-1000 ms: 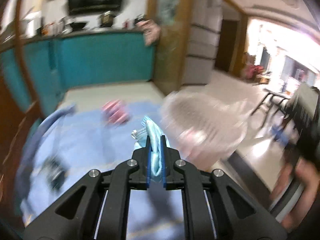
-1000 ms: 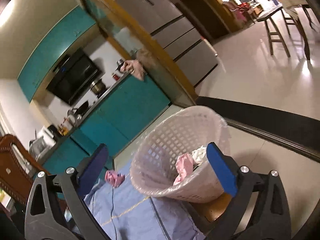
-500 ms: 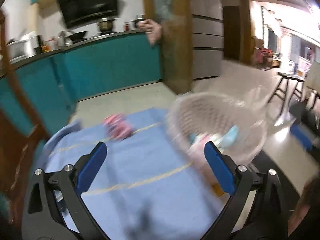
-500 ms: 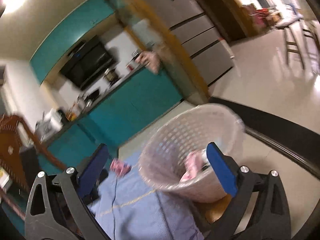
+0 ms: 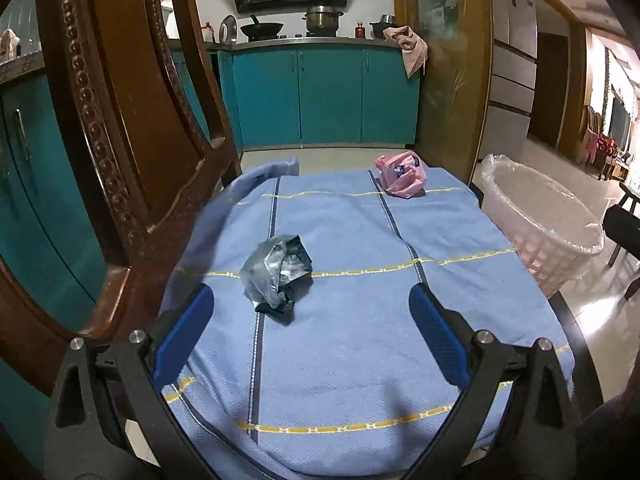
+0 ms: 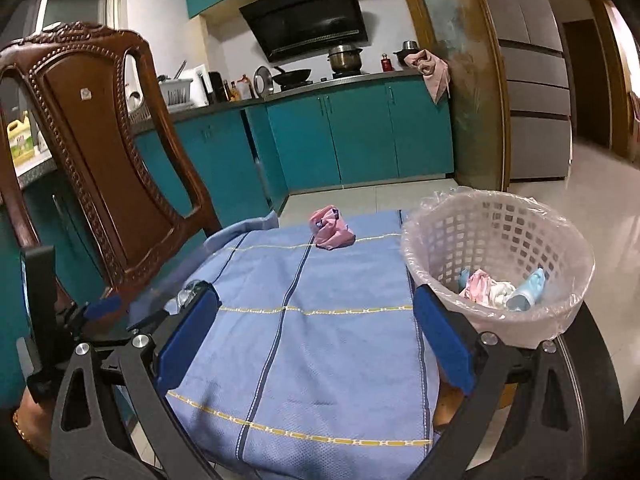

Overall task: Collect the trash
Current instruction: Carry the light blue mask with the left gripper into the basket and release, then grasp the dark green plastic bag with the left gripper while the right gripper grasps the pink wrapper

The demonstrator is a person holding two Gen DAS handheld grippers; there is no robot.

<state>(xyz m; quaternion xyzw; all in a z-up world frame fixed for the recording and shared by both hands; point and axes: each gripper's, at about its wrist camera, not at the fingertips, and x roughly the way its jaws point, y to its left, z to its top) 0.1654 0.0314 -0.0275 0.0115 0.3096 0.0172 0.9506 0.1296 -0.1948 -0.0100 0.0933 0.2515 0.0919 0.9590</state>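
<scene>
Covering the table, a blue cloth [image 5: 340,340] fronts teal cabinets [image 5: 328,96]; both grippers' fingers stand apart.

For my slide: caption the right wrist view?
Open right gripper over blue cloth, pink wrapper ahead, lined basket alongside.

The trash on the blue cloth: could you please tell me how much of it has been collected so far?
Done: several pieces lie in the lined basket. In hand: nothing; left gripper and right gripper are both open and empty. Left: the crumpled silver wrapper and pink wrapper on the cloth.
</scene>
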